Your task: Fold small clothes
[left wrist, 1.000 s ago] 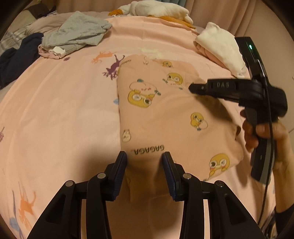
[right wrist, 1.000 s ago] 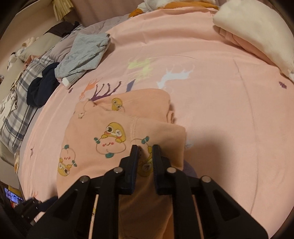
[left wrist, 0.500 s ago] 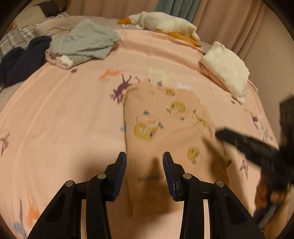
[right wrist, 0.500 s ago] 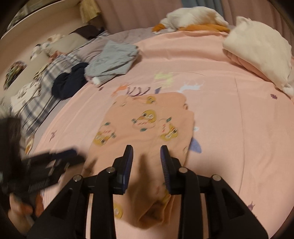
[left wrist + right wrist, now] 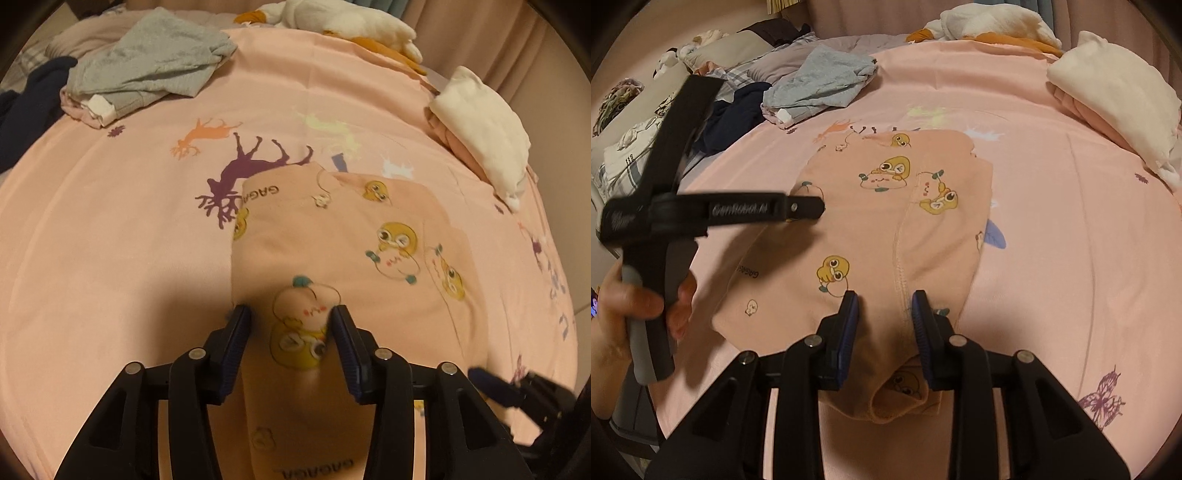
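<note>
A peach garment printed with yellow ducks lies folded flat on the pink bedsheet. My left gripper hovers over its near part. Its jaws are opening, with cloth lying below the gap and neither pad pressing on it. In the right wrist view the same garment shows a stitched seam running toward my right gripper. That gripper is open just above the garment's near edge and holds nothing. A hand carries the left gripper over the garment's left side. The right gripper shows blurred at the lower right.
A grey garment on a small pile and dark navy clothing lie at the far left. Folded white and pink clothes sit at the far right. A white and orange plush toy lies along the back edge. Pillows line the left.
The right gripper let go of the folded garment, opened and drew back toward the near edge. The left gripper moved across over the garment and its jaws stand wider.
</note>
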`<state>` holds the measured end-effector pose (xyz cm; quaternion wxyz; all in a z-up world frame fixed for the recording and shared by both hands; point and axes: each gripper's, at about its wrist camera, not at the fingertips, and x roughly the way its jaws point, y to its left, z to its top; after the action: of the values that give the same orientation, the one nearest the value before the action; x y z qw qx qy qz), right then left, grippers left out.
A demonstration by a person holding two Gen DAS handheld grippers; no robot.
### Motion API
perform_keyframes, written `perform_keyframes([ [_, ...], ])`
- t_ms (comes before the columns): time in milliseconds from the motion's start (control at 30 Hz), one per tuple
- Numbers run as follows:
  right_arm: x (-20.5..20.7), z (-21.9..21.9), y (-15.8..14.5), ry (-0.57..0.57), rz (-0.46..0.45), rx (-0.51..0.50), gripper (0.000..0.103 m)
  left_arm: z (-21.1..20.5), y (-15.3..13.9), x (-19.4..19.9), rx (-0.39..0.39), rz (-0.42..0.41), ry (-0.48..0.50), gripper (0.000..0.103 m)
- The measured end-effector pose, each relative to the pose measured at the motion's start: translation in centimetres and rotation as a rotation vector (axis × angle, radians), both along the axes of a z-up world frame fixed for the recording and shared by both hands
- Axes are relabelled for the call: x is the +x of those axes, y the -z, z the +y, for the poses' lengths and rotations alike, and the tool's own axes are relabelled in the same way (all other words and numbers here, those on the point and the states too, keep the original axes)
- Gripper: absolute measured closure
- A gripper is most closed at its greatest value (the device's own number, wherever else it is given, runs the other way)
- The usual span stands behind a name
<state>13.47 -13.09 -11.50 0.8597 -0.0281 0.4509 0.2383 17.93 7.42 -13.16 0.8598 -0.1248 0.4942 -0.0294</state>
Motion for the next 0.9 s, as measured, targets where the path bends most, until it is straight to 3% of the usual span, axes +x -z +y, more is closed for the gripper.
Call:
perform_keyframes([
  [233, -1.3, -0.9, -0.6, 0.006, 0.008, 0.003, 0.073, 0.9, -0.4, -0.2, -0.034, 0.000, -0.035, 0.052],
  [400, -1.4, -2.6, -2.1, 0.035, 0.010, 0.095, 0.072, 0.7, -2.0, -2.6, -0.028, -0.056, -0.014, 0.052],
  [600, 0.1, -3.0, -2.5, 0.073, 0.055, 0.260, 0.072, 0.0, -3.0, -6.3, -0.093, -0.098, 0.035, 0.052],
  [800, 0.6, -2.0, 0.3, 0.138, 0.129, 0.174, 0.077, -0.5, -0.5, -7.6, -0.075, -0.040, 0.025, 0.052],
  [900, 0.5, -2.7, 0.5, 0.159, 0.134, 0.184, 0.077, 0.4, 0.7, -7.9, -0.138, -0.019, 0.010, 0.052],
])
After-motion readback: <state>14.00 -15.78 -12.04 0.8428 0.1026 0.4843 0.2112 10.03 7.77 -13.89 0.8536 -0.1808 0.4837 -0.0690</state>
